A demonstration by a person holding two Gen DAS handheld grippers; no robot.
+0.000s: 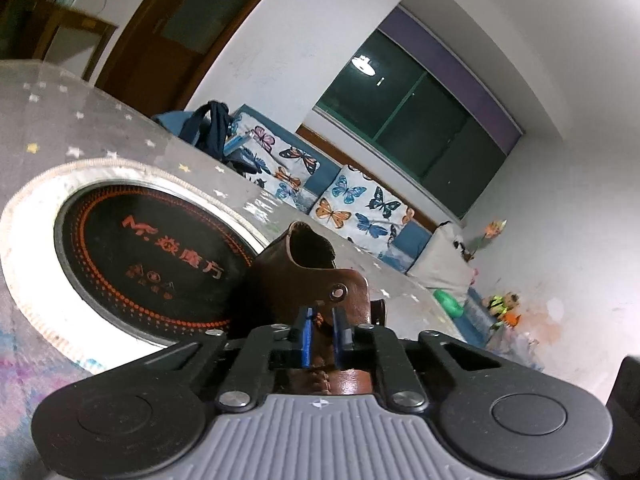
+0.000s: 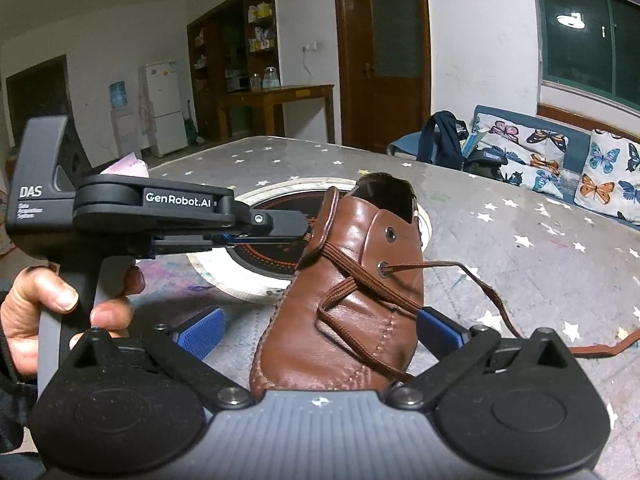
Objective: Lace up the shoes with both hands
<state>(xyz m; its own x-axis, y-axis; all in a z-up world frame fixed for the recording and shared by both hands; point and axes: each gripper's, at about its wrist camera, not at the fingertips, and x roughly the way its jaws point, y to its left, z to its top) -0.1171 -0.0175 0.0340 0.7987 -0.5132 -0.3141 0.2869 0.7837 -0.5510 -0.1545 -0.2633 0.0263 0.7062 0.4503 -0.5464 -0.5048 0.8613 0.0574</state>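
Observation:
A brown leather shoe [image 2: 352, 280] stands on the table, toe toward the right wrist camera. Its brown lace [image 2: 360, 284] crosses the tongue, leaves the lower right eyelet and trails over the cloth to the right. My left gripper [image 2: 306, 235] comes in level from the left, held by a hand [image 2: 60, 304], with its tips at the shoe's left flap. In the left wrist view its blue pads [image 1: 306, 330] are nearly together on a thin brown strip that looks like the lace [image 1: 318, 317], just below the eyelet flap [image 1: 340, 292]. My right gripper [image 2: 320, 330] is wide open, its pads either side of the toe and clear of it.
The table wears a grey cloth with stars [image 2: 520, 220]. A round black hob with a white rim [image 2: 264, 256] sits just behind the shoe. Pink paper [image 2: 128, 168] lies at the far left. A backpack [image 2: 444, 140] and butterfly cushions [image 2: 532, 152] are beyond the table edge.

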